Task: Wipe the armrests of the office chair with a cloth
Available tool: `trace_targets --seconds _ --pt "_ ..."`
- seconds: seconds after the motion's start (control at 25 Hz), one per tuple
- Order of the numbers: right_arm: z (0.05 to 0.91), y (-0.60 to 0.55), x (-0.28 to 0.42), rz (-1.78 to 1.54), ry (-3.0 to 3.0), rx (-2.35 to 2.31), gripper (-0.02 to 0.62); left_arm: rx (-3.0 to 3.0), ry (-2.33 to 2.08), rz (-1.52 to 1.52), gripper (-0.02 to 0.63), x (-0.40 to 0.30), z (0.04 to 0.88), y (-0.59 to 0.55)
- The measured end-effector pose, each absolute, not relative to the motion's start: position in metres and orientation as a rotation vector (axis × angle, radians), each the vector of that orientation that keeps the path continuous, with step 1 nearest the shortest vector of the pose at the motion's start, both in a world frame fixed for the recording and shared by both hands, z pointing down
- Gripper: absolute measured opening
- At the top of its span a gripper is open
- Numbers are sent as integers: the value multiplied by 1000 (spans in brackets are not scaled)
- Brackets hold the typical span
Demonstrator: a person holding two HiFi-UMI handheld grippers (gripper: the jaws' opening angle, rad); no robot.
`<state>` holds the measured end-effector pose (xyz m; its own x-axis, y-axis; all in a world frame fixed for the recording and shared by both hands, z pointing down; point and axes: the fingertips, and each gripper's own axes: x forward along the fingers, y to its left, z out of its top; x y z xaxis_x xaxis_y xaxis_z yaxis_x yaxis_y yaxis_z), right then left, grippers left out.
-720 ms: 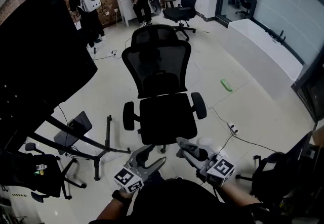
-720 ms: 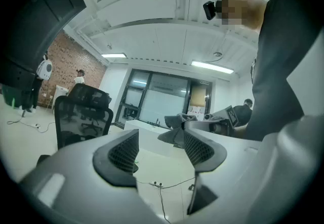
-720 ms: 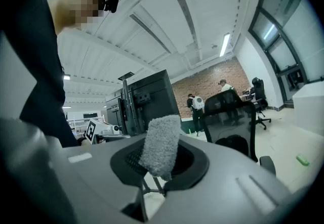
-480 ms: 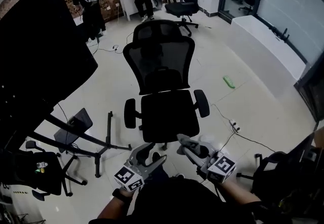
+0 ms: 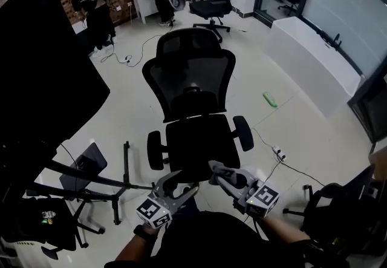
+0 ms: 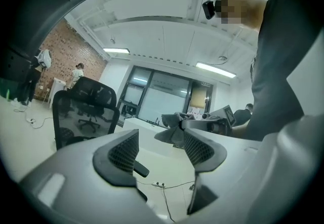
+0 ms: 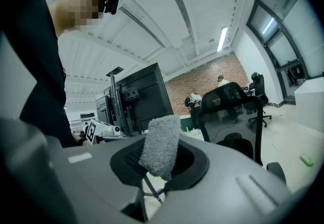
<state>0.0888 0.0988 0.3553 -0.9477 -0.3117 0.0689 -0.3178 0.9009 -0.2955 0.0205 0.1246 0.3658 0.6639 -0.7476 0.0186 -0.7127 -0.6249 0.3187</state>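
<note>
Both arms reach forward at the front edge of the office chair point(image 5: 195, 138), the left gripper point(image 5: 182, 184) with jaws spread and empty, the right gripper point(image 5: 216, 171) pinching the grey cloth point(image 7: 161, 144) between the armrests point(image 5: 243, 132).

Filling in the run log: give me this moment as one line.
left gripper: open, empty | right gripper: shut on cloth | chair: ahead, armrests not yet touched
</note>
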Motion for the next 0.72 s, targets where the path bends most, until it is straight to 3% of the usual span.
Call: trace_targets --seconds 0.72 --pt "334 -4 -27 447 -3042 655 41 2632 -976 -114 304 -80 367 27"
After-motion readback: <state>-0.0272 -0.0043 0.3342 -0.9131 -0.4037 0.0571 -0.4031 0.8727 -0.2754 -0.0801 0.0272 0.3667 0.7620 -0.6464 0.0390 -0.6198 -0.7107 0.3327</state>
